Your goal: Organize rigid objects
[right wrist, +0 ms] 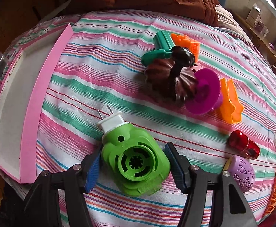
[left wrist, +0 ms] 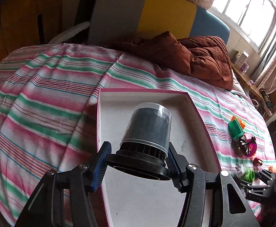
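My left gripper (left wrist: 138,157) is shut on a black cylinder with a clear cap (left wrist: 147,128), its pads pressing the black base ring. It hangs tilted over the white inside of a pink-rimmed box (left wrist: 143,90) on the striped bedspread. My right gripper (right wrist: 134,164) is shut on a green plug-in device (right wrist: 136,160) with a white two-pin plug, which lies low on the bedspread with blue pads against both its sides. The box (right wrist: 43,87) lies to its left. The right gripper (left wrist: 249,176) also shows at the lower right of the left wrist view.
Loose toys lie right of the box: a teal piece (right wrist: 162,43), orange block (right wrist: 187,43), brown fluted moulds (right wrist: 168,75), magenta disc (right wrist: 206,90), orange star cutter (right wrist: 230,104), red piece (right wrist: 243,145), purple patterned piece (right wrist: 242,174). A brown quilt (left wrist: 194,60) lies behind.
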The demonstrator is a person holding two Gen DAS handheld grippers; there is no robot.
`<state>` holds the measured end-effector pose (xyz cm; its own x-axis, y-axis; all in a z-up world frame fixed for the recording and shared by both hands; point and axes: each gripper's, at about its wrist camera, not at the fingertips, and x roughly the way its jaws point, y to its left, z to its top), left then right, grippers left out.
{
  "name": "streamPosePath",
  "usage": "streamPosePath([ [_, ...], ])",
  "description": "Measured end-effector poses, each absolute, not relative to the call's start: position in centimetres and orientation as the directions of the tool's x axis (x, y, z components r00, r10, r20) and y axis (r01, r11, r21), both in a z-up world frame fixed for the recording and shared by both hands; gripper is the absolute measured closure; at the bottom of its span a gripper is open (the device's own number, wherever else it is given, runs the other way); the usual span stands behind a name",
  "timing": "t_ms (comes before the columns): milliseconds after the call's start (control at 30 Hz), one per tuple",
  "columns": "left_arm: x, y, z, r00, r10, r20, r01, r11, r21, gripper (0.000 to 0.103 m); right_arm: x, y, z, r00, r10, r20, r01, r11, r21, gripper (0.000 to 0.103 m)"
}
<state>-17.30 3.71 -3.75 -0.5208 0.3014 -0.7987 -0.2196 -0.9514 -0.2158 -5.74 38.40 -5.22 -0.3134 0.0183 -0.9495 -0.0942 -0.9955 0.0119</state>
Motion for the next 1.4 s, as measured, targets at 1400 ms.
streamPosePath([
  [1400,-4.7,5.3,-2.2,-0.627,0.204,-0.752,-0.287,-0.958,-0.02,0.028,-6.9,39.7,-5.7,-0.336,0.002,-0.942,-0.137,-0.99,0.047,0.031],
])
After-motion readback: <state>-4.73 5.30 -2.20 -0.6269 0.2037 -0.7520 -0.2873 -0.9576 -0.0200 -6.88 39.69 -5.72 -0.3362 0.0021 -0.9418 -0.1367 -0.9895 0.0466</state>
